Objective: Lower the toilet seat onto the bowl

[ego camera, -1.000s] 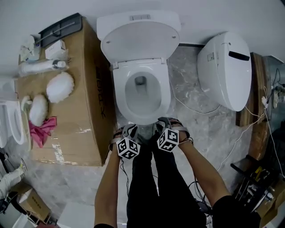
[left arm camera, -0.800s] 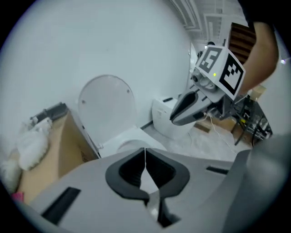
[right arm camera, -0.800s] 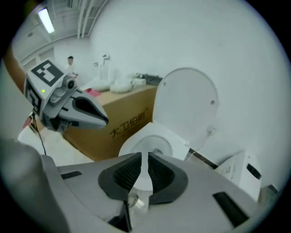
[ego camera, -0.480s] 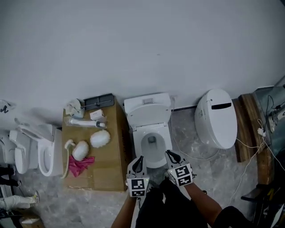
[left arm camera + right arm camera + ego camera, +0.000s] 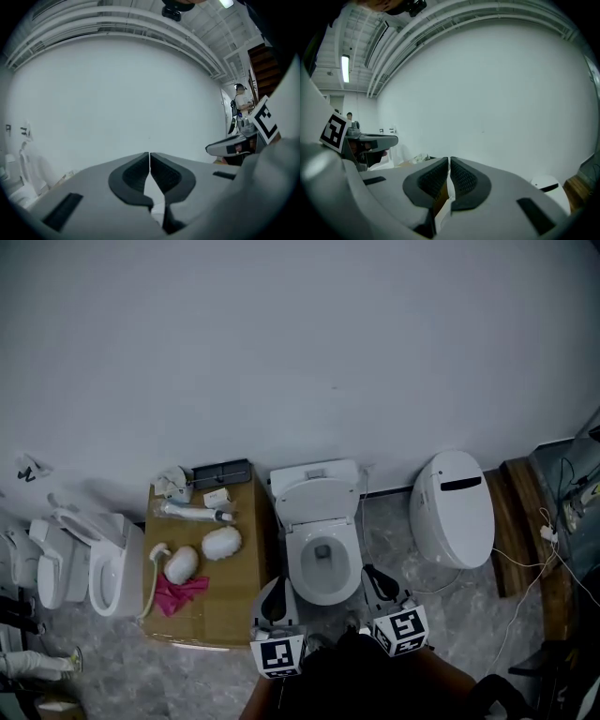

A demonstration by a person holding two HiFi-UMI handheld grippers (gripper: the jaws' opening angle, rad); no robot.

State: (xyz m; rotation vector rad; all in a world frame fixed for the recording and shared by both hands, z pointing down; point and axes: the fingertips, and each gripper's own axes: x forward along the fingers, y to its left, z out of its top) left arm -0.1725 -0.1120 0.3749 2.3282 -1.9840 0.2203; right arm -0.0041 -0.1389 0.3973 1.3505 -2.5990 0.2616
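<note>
The white toilet (image 5: 321, 559) stands against the wall in the head view, its lid (image 5: 317, 491) raised toward the tank. I cannot tell whether the seat ring lies on the bowl. My left gripper (image 5: 273, 602) sits low in front of the bowl's left side, clear of it, jaws together on nothing. My right gripper (image 5: 375, 581) hovers by the bowl's front right, also shut and empty. In the left gripper view the left gripper (image 5: 149, 155) points at the bare white wall. So does the right gripper (image 5: 449, 160) in the right gripper view.
A cardboard box (image 5: 211, 601) left of the toilet carries white pads, a pink cloth (image 5: 184, 592) and a black tray (image 5: 220, 472). A second white toilet (image 5: 452, 507) with its lid closed stands at the right beside wooden boards (image 5: 525, 521). More toilet parts (image 5: 94, 563) lie far left.
The head view has pulled far back and tilted up to the wall, so the toilet looks much smaller. Both grippers have drawn away from the bowl's front edge.
</note>
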